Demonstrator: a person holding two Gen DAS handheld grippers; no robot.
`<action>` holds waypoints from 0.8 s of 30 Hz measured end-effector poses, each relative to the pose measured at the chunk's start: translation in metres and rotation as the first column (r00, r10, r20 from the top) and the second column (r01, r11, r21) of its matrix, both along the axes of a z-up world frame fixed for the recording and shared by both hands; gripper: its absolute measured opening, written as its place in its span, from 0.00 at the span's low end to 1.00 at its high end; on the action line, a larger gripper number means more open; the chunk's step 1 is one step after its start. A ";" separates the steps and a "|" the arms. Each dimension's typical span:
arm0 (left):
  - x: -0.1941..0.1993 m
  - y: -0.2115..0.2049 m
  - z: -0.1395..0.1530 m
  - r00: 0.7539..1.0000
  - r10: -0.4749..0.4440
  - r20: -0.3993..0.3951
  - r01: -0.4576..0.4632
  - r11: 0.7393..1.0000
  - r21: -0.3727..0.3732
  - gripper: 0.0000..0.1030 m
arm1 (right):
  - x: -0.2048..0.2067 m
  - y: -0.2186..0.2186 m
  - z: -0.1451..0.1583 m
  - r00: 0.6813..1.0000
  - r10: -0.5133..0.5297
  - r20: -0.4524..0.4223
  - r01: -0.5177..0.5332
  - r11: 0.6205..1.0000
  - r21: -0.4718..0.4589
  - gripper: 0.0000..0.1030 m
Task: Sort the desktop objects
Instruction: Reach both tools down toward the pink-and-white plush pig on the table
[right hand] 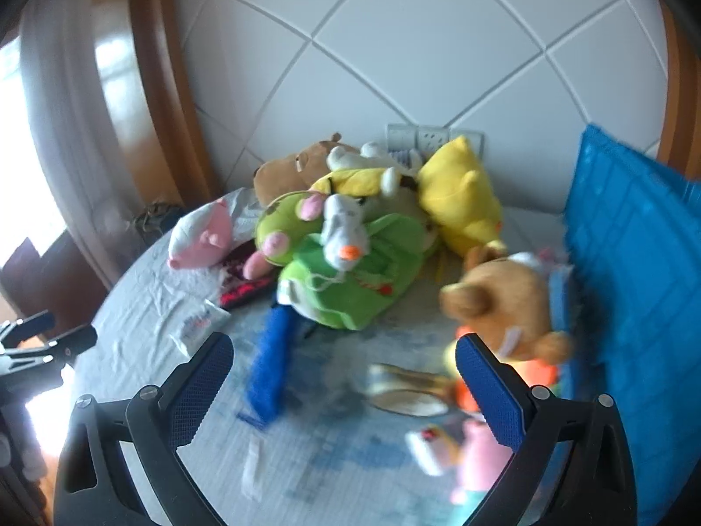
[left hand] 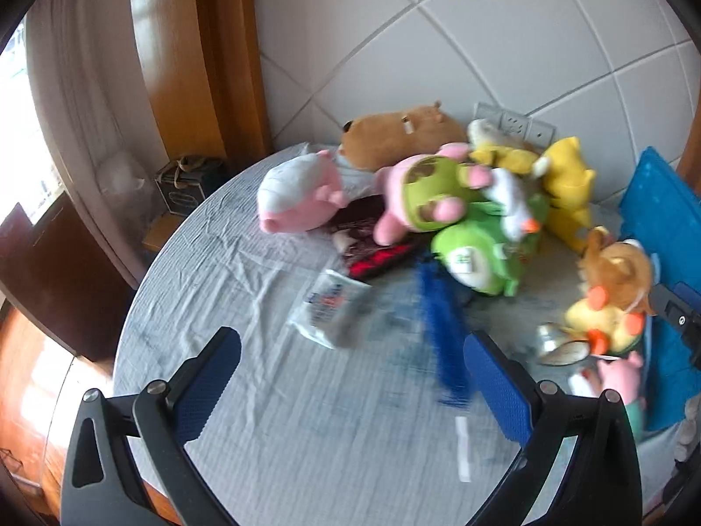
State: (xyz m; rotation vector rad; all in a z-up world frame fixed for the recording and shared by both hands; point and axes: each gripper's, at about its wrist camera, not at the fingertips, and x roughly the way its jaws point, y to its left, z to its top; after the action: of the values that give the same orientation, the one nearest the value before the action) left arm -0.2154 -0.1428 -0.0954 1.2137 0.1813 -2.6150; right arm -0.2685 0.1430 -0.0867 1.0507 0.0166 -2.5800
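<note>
A heap of plush toys lies at the back of the cloth-covered table (left hand: pixel 245 394): a pink and white pig (left hand: pixel 298 195), a brown capybara (left hand: pixel 398 136), a green frog (left hand: pixel 477 258), a yellow toy (left hand: pixel 567 184) and a brown bear (right hand: pixel 512 302). A blue brush-like strip (left hand: pixel 442 328) and a white tissue packet (left hand: pixel 331 309) lie in front of the heap. My left gripper (left hand: pixel 350 377) hovers open above the cloth, empty. My right gripper (right hand: pixel 344 379) is open too, with the blue strip (right hand: pixel 269 372) and a shiny metal item (right hand: pixel 403 390) ahead of it.
A blue crate (right hand: pixel 631 263) stands at the right edge against the tiled wall. A dark red patterned pouch (left hand: pixel 372 241) lies under the toys. Small pink toys (right hand: pixel 464 451) sit near the right fingers. Wooden door frame and floor lie off the table's left.
</note>
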 end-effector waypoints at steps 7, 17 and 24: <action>-0.043 -0.049 -0.017 0.993 -0.098 0.062 0.094 0.994 0.054 1.00 | -0.028 -0.061 -0.004 0.997 -0.068 0.027 0.067 0.997 0.032 1.00; -0.104 -0.070 -0.022 0.995 -0.073 0.066 0.069 0.996 0.061 1.00 | -0.086 -0.086 -0.005 0.996 -0.082 0.031 0.079 0.993 0.090 1.00; -0.144 -0.087 -0.021 0.996 -0.072 0.060 0.069 0.996 0.053 1.00 | -0.123 -0.109 -0.012 0.998 -0.031 0.050 0.027 0.996 0.081 0.92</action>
State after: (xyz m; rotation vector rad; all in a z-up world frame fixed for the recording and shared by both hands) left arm -0.3595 -0.2294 -0.1163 1.3402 0.1979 -2.6432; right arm -0.3914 0.0344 -0.0991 1.1540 0.0929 -2.5967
